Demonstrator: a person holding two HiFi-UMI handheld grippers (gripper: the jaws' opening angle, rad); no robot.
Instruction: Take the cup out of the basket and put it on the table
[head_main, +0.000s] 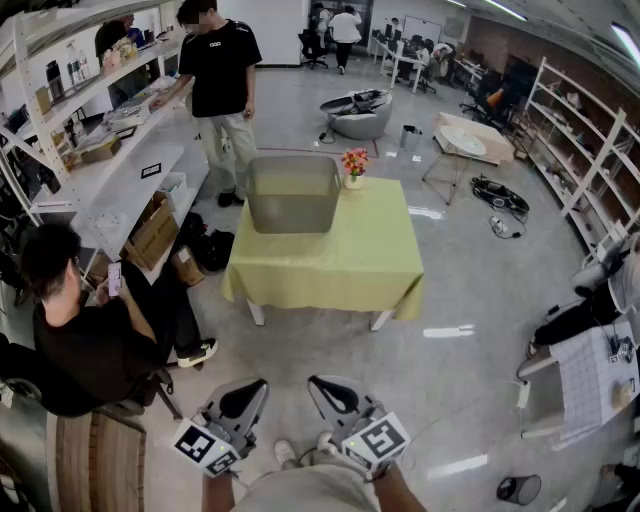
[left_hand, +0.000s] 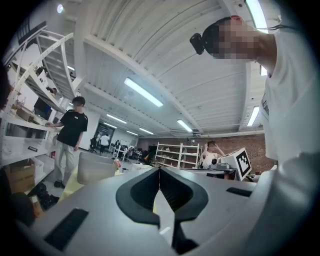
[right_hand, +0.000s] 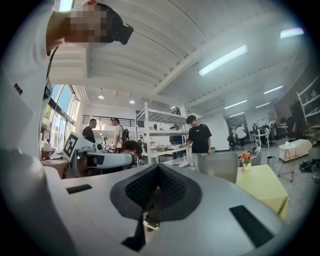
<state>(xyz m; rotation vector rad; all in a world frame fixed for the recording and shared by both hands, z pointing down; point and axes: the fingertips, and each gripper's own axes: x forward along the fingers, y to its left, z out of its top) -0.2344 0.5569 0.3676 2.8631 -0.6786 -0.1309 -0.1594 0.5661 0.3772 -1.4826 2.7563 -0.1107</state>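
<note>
So both claws are pulled in close to the person's body, well short of the worktop (head_main: 340, 262). The left claw (left_hand: 159, 172) is pinched together on nothing, and so is the right claw (right_hand: 158, 168). Each carries a cube with black-and-white square markers.

Shiny grey floor lies between them and the worktop, which has a yellow-green cloth draped over it. The basket (head_main: 292, 208) is a grey, rounded-rectangle tub with cloudy plastic-looking walls, at the far left of the cloth. The cup can't be made out from here in any view.

A little white pot of flowers (head_main: 354, 166) stands just beside the basket. A seated person (head_main: 80, 335) has their legs stretched near the worktop's left side, a standing person (head_main: 222, 80) is behind it, and a cardboard box (head_main: 152, 232) sits nearby.
</note>
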